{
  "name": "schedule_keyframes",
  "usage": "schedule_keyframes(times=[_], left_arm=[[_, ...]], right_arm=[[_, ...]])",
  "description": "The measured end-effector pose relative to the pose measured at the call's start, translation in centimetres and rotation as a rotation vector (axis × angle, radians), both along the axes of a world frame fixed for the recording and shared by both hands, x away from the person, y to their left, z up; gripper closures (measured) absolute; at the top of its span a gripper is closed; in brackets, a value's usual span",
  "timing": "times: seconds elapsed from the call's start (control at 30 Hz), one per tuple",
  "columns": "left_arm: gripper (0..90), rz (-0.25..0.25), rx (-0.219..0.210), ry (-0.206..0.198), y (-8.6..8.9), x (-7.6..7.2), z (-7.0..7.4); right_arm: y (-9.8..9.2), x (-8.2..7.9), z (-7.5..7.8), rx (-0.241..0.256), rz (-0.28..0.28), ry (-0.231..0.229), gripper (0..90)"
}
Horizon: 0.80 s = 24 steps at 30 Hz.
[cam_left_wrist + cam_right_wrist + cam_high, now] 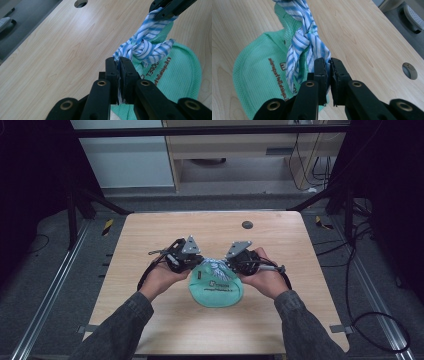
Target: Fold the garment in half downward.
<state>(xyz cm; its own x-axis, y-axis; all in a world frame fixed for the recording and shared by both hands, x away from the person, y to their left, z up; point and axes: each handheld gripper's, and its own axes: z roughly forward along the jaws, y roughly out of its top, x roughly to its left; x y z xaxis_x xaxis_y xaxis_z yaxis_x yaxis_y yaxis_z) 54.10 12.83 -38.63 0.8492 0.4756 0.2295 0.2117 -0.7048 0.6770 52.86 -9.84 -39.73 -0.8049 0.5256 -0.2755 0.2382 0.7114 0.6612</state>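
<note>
A green bag of waffle-weave cloth lies on the table near its front middle, its neck tied with a blue-and-white striped cloth knotted once. Brown print runs across the bag, but it is too small and turned to read. The left gripper is clamped on one end of the cloth, and the right gripper is clamped on the other end. Both hands, the left hand and the right hand, angle inward over the bag's far edge, the grippers near each other. A round hole sits near the table's far edge.
</note>
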Motion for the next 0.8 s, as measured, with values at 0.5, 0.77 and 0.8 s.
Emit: schedule_keyframes(times=[0.5, 0.77, 0.8], left_arm=[[85.7, 0.008, -0.031, 0.018, 0.3, -1.0, -0.9], [85.6, 0.004, -0.028, 0.025, 0.2, -1.2, -1.4], [85.6, 0.004, -0.028, 0.027, 0.2, -1.2, -1.5]], right_arm=[[-0.1, -0.9, -0.8, 0.015, 0.008, 0.003, 83.8], [-0.2, -1.5, -1.4, 0.025, 0.012, 0.010, 83.8], [-0.2, -1.5, -1.4, 0.024, 0.012, 0.010, 83.8]])
